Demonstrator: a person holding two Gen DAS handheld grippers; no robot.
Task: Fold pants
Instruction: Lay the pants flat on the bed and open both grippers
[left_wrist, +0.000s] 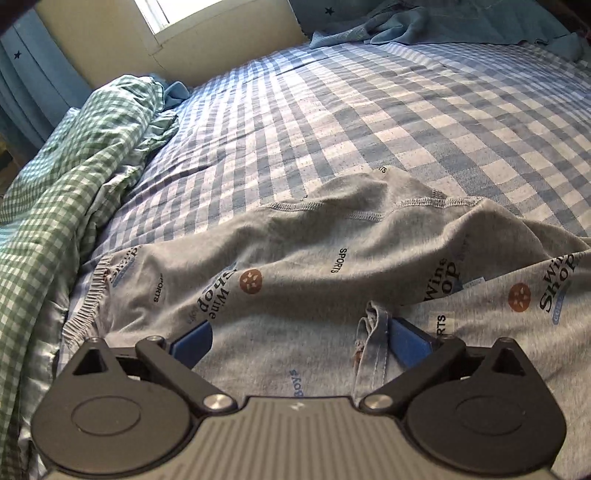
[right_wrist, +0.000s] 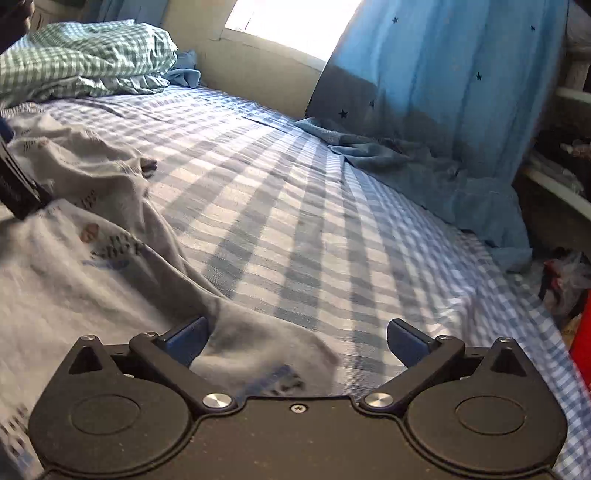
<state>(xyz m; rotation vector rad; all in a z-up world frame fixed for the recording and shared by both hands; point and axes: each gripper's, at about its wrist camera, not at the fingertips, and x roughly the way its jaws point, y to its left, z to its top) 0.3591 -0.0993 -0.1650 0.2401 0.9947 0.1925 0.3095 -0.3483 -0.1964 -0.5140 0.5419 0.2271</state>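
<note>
While a blue checked sheet (left_wrist: 332, 110) is spread over the bed, the grey printed pants (left_wrist: 295, 258) are laid rumpled across its near side, beside a green gingham quilt (left_wrist: 74, 166). Over the pants, the left gripper (left_wrist: 301, 341) and right gripper (right_wrist: 297, 338) are held spread wide, with nothing clamped.

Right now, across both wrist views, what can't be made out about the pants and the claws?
- Pants: lower part hidden under the left claw body, left wrist view.
- Pants print: motion-blurred, unreadable, right wrist view.
- Right claw: open; contact with cloth unclear.
- Dark object: cut off by left edge, right wrist view.
</note>
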